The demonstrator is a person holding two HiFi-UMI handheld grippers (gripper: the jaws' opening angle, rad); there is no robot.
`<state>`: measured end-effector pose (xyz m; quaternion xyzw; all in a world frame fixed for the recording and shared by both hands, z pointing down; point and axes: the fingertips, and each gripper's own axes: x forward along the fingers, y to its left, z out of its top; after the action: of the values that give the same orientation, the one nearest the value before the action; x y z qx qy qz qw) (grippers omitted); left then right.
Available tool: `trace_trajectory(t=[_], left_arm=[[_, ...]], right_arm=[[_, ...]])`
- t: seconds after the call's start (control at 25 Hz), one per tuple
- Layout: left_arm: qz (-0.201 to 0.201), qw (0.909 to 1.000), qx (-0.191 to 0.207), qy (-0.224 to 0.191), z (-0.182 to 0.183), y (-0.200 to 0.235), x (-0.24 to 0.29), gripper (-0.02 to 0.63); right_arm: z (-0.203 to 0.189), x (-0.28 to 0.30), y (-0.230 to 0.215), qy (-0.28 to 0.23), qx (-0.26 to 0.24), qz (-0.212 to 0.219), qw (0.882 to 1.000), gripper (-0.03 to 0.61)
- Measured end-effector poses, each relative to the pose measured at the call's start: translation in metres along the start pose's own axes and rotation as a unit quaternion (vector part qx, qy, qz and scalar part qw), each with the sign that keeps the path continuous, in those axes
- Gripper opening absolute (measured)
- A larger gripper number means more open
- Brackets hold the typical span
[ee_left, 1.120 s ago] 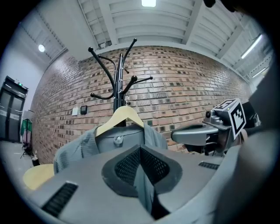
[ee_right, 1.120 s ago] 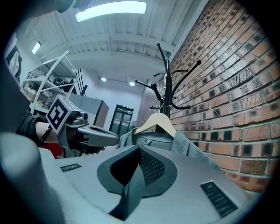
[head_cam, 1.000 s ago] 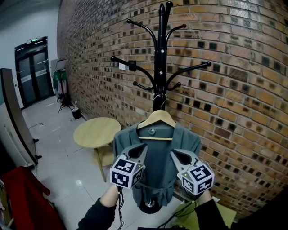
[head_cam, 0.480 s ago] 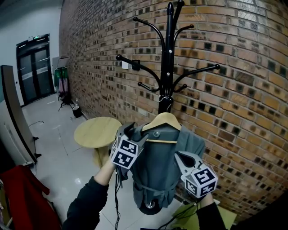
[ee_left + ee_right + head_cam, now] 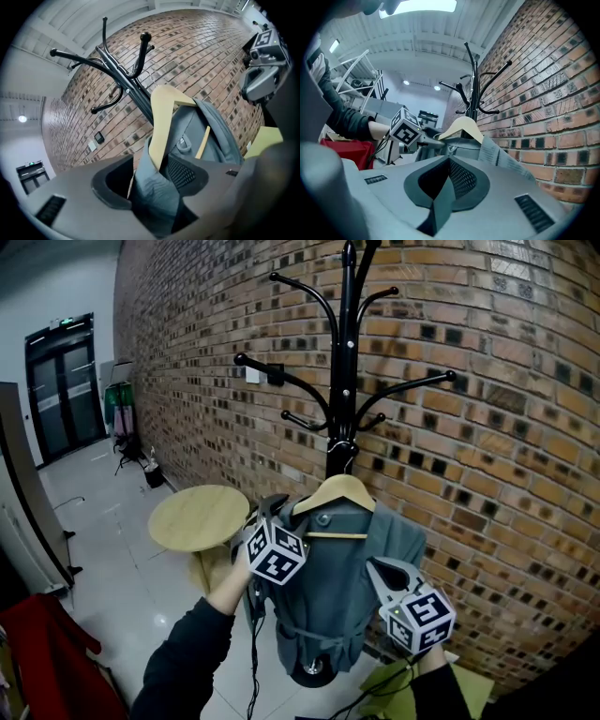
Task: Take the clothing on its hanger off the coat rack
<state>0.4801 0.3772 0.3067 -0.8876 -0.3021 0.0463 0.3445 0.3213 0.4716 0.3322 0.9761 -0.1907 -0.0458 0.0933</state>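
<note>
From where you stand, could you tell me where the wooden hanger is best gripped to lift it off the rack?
I'd grip the hanger on its left shoulder arm, over the grey clothing, coming from the left. That sloping arm juts clear of the coat rack, whereas its top sits tight against the pole.

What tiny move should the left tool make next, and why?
Probably finish clamping: the left gripper is closing its jaws, with the wooden hanger and grey garment between them, not yet pinched. The hanger hangs on the coat rack, so a firm grip seems needed before lifting.
</note>
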Motion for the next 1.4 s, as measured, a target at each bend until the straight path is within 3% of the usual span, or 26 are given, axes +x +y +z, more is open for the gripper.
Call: trace_trajectory(t=[0.28,0.8,1.12,1.4], left_arm=[[0.007,0.9995,0.029,0.006,0.002,-0.005,0.005,0.153],[-0.011,0.9991,0.032,0.026,0.007,-0.01,-0.001,0.144],[-0.003,0.9978,0.045,0.05,0.012,-0.008,-0.017,0.143],[0.017,0.9976,0.048,0.046,0.038,0.006,-0.032,0.143]], right_arm=[[-0.009,-0.006,-0.008,0.005,0.008,-0.011,1.0,-0.012],[-0.006,-0.012,-0.012,0.007,0.006,-0.009,1.0,-0.012],[0.005,-0.026,-0.008,0.001,-0.001,-0.01,1.0,-0.012],[0.009,-0.042,-0.007,-0.004,-0.003,-0.012,1.0,-0.012]])
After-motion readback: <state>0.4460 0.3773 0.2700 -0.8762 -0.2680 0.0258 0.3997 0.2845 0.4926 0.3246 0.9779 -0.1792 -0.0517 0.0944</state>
